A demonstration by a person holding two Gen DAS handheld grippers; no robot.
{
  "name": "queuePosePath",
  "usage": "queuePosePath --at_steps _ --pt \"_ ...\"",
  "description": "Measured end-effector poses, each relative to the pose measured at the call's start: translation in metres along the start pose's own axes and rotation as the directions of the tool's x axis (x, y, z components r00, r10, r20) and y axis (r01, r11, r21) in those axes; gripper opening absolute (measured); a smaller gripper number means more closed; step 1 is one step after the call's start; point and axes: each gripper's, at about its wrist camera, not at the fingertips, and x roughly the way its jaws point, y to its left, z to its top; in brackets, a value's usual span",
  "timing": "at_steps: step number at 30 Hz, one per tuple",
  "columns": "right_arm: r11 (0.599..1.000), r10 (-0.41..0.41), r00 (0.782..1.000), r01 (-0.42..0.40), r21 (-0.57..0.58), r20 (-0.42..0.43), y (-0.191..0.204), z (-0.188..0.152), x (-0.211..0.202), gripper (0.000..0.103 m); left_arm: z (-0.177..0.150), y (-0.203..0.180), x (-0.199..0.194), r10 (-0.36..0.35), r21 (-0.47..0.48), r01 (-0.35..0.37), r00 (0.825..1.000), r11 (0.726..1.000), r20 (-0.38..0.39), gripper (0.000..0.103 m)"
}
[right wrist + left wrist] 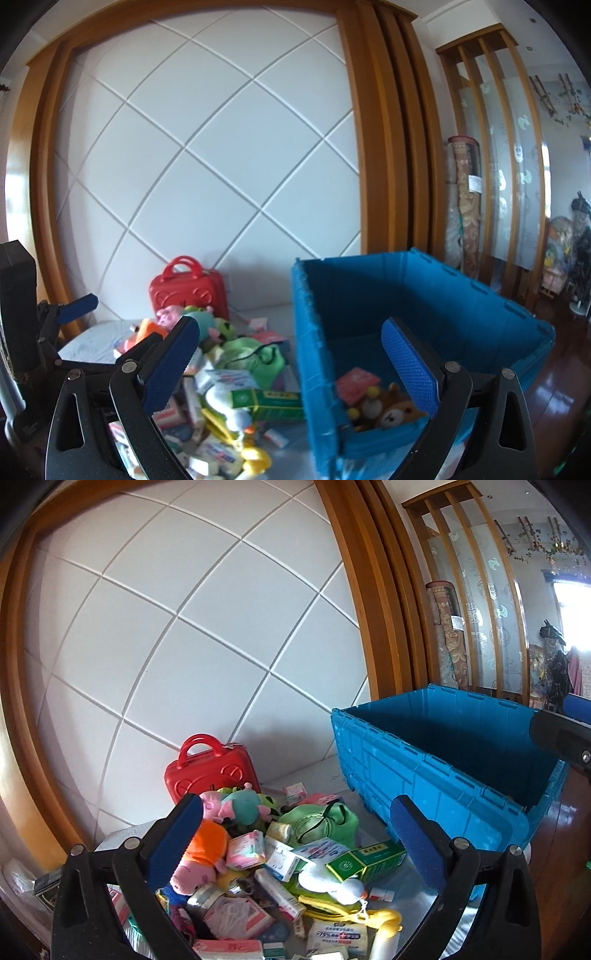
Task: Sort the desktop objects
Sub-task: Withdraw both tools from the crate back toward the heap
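A heap of small things lies on the table: plush toys (236,805), a Peppa Pig doll (199,853), a green box (369,860), a green pouch (325,821), medicine boxes and packets. My left gripper (295,845) is open and empty above the heap. A blue crate (436,775) stands to the right. My right gripper (291,365) is open and empty over the crate's left wall (314,369). Inside the crate lie a brown bear plush (391,410) and a red packet (356,384). The left gripper (74,306) shows at the right wrist view's left edge.
A red toy suitcase (207,771) stands behind the heap against a white quilted wall panel (207,627). Wooden frames and a slatted glass screen (480,602) rise behind the crate. A dark wood floor (554,391) lies at the right.
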Motion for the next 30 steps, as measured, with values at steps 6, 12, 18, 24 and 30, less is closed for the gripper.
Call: queuePosePath --at_steps 6,12,18,24,30 --pt "0.999 0.042 0.998 -0.042 0.002 -0.052 0.042 -0.026 0.006 0.101 -0.044 0.059 -0.020 0.078 0.000 -0.078 0.997 0.997 -0.029 0.103" --pt "0.997 0.082 0.991 -0.082 0.003 -0.103 0.072 -0.057 0.017 0.101 -0.107 0.128 -0.032 0.165 -0.010 -0.166 0.982 0.986 -0.095 0.103" --pt "0.989 0.143 0.977 -0.148 -0.017 -0.157 0.090 -0.079 0.046 0.101 -0.159 0.169 -0.035 0.210 -0.020 -0.215 0.968 0.976 -0.136 0.103" --pt "0.960 0.251 0.942 -0.271 -0.065 -0.221 0.108 -0.102 0.079 0.101 -0.195 0.183 -0.027 0.231 -0.052 -0.250 0.944 0.967 -0.236 0.103" --pt "0.916 0.292 0.906 -0.357 -0.183 -0.305 0.119 -0.130 0.101 0.101 -0.217 0.158 -0.017 0.191 -0.050 -0.210 0.950 0.976 -0.249 0.103"
